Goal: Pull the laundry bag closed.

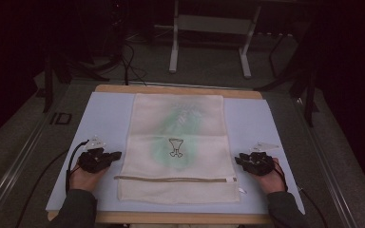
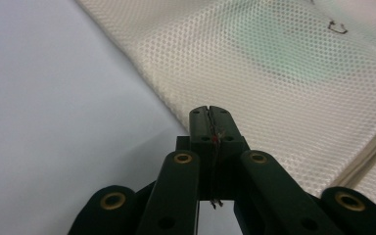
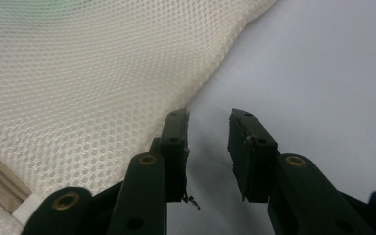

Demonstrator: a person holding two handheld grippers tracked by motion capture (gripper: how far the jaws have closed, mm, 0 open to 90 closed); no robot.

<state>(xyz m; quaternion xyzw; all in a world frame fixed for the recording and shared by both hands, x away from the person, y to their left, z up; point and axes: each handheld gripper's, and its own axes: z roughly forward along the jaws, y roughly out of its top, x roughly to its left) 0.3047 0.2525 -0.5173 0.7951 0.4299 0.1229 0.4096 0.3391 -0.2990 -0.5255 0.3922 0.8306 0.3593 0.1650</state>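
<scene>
A white mesh bag (image 1: 180, 123) lies flat on the pale blue mat (image 1: 104, 118), with something green inside it and a small black figure (image 1: 174, 147) showing through. Its zipper (image 1: 171, 179) runs across near the front end. My left gripper (image 1: 117, 155) rests on the mat just left of the bag's edge. In the left gripper view its jaws (image 2: 210, 111) are shut with nothing held, their tips at the edge of the mesh (image 2: 274, 73). My right gripper (image 1: 238, 158) sits just right of the bag. Its jaws (image 3: 208, 132) stand open over bare mat (image 3: 323, 73), beside the mesh (image 3: 78, 88).
The mat lies on a wooden table (image 1: 180, 89) whose edge shows at the back and front. Beyond it, on the dark floor, stand the white legs of another table (image 1: 173, 52) and some cables (image 1: 128, 61). A cable (image 1: 71, 156) trails from the left gripper.
</scene>
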